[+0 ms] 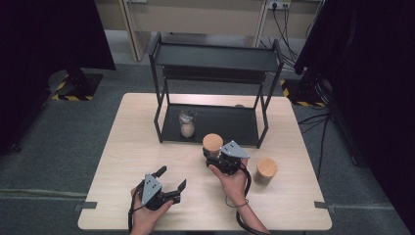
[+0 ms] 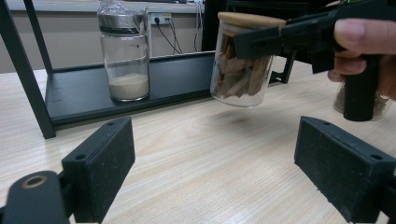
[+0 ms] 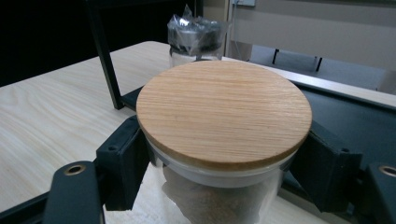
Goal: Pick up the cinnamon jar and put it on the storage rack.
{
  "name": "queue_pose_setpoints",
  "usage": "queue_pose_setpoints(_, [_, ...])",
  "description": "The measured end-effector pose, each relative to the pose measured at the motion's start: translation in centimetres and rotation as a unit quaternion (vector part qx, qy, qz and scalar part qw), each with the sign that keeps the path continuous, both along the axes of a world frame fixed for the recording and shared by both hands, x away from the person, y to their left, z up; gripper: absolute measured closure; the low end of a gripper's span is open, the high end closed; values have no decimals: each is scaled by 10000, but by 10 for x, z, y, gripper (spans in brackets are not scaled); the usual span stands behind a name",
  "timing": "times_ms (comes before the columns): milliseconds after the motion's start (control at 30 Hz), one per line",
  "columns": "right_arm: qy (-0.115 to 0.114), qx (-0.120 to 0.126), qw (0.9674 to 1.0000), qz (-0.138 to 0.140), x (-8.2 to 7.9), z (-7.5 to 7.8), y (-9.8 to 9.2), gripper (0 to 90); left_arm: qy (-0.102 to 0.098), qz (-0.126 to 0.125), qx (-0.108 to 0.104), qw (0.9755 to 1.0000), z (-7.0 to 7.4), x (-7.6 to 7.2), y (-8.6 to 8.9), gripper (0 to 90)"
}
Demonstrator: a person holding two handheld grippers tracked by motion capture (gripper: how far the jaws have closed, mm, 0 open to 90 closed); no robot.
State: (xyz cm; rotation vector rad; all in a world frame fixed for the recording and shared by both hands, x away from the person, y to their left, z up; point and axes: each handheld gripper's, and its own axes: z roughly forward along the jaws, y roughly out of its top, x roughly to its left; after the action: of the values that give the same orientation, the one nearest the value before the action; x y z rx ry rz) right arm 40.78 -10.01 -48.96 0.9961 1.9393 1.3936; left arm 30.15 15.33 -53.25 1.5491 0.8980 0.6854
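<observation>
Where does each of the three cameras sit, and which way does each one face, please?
High view: above the table's near side, looking forward and down at the black rack; both forearms show.
Left gripper view: on the left claw, looking level across the table; its open jaws show.
Right gripper view: on the right claw, looking down on a wooden lid.
Shared: the lidded jar held by the right claw.

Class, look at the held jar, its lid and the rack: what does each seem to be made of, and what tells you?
Held jar: clear glass, probably; its brown contents show through.
Lid: light wood, matte; straight grain lines show.
Rack: black metal, it seems, matte; thin frame bars and flat shelves.
</observation>
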Motion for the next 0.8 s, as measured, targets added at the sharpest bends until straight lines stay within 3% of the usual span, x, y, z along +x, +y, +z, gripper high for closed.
queue_pose_setpoints(800, [-201,107,9996,-169,18,33,0,264,-5,-1,2,10000,0,0,0,120])
